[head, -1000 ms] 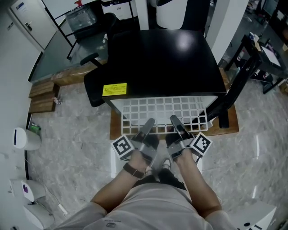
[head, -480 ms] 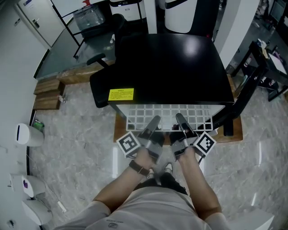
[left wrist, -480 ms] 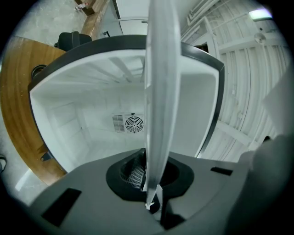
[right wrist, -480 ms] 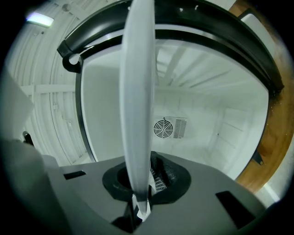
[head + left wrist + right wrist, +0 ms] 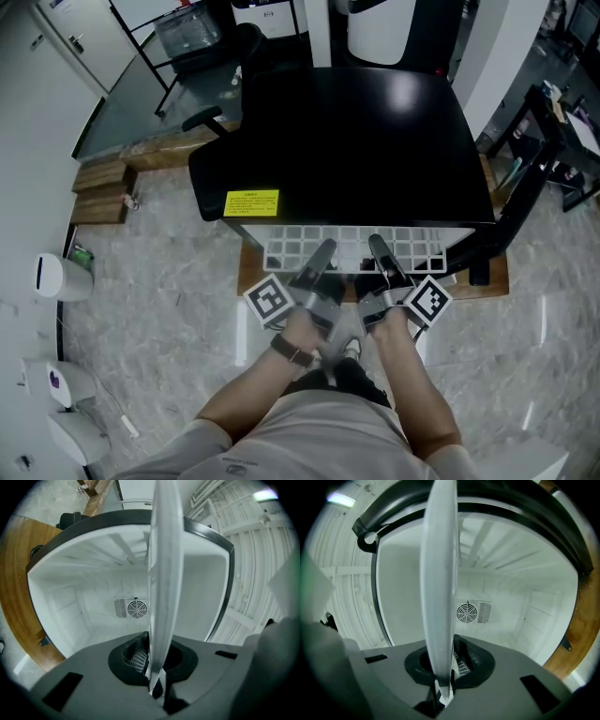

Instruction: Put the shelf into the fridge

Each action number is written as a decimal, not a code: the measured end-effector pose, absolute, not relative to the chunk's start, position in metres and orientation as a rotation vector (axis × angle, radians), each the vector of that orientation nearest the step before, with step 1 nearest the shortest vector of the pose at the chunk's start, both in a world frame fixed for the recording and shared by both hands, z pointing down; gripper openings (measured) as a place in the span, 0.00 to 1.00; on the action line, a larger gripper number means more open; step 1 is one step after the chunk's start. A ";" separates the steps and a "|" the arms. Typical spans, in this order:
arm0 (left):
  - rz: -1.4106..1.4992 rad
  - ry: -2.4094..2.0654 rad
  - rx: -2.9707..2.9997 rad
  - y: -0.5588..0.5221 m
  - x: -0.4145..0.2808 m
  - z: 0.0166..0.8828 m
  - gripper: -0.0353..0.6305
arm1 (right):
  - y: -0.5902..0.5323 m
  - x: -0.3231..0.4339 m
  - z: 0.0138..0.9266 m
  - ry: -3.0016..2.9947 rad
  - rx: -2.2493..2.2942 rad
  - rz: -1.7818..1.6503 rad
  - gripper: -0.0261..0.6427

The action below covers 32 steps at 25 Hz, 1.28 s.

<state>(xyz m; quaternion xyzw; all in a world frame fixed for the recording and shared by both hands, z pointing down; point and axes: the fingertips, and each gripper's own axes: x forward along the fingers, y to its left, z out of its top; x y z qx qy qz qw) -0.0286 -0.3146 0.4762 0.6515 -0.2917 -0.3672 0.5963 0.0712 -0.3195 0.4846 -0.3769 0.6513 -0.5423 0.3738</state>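
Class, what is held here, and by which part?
Left hand-held gripper and right hand-held gripper clamp the white grid shelf by its near edge.

Fridge interior (image 5: 84,606) looks open beyond the shelf (image 5: 417,241).

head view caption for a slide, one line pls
Left gripper and right gripper clamp the front edge of the white wire shelf, most of it inside the open black fridge.

Yellow label (image 5: 251,202) on top of the black fridge (image 5: 366,141): print too small to read. No other legible text.
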 end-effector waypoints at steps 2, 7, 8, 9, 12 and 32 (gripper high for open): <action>-0.853 -0.682 1.513 -0.320 -0.028 0.477 0.09 | -0.325 0.072 0.485 1.664 -0.964 -1.391 0.11; -0.871 -0.685 1.504 -0.336 -0.029 0.476 0.09 | -0.341 0.072 0.484 1.659 -0.961 -1.387 0.11; -0.876 -0.685 1.501 -0.339 -0.030 0.474 0.09 | -0.344 0.071 0.483 1.659 -0.962 -1.387 0.11; -0.880 -0.685 1.500 -0.342 -0.030 0.474 0.09 | -0.347 0.071 0.482 1.658 -0.959 -1.386 0.11; -0.889 -0.689 1.497 -0.348 -0.029 0.473 0.09 | -0.353 0.071 0.480 1.661 -0.953 -1.380 0.11; -0.984 -0.743 1.478 -0.394 -0.029 0.472 0.09 | -0.398 0.073 0.478 1.684 -0.959 -1.340 0.11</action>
